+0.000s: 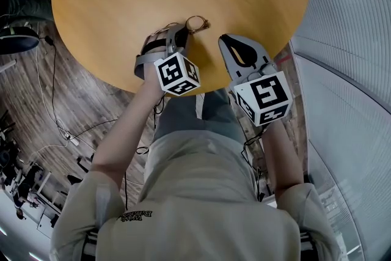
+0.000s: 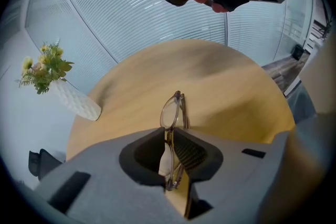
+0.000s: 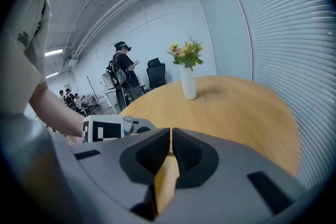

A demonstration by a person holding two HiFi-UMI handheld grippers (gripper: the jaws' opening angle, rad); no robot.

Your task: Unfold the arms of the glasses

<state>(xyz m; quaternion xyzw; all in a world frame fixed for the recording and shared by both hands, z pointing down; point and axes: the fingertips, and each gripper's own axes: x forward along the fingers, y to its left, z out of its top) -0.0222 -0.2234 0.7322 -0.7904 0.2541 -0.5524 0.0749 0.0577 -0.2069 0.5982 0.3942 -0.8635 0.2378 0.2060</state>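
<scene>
glasses [image 2: 172, 113] on table [image 2: 236, 97], vase [image 2: 73, 102] farther back

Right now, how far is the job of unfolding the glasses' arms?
Done: the left gripper is shut on the folded glasses. In hand: the right gripper, shut and empty, hangs beside them over the table. Left: both arms lie folded against the frame; neither is opened yet.
</scene>
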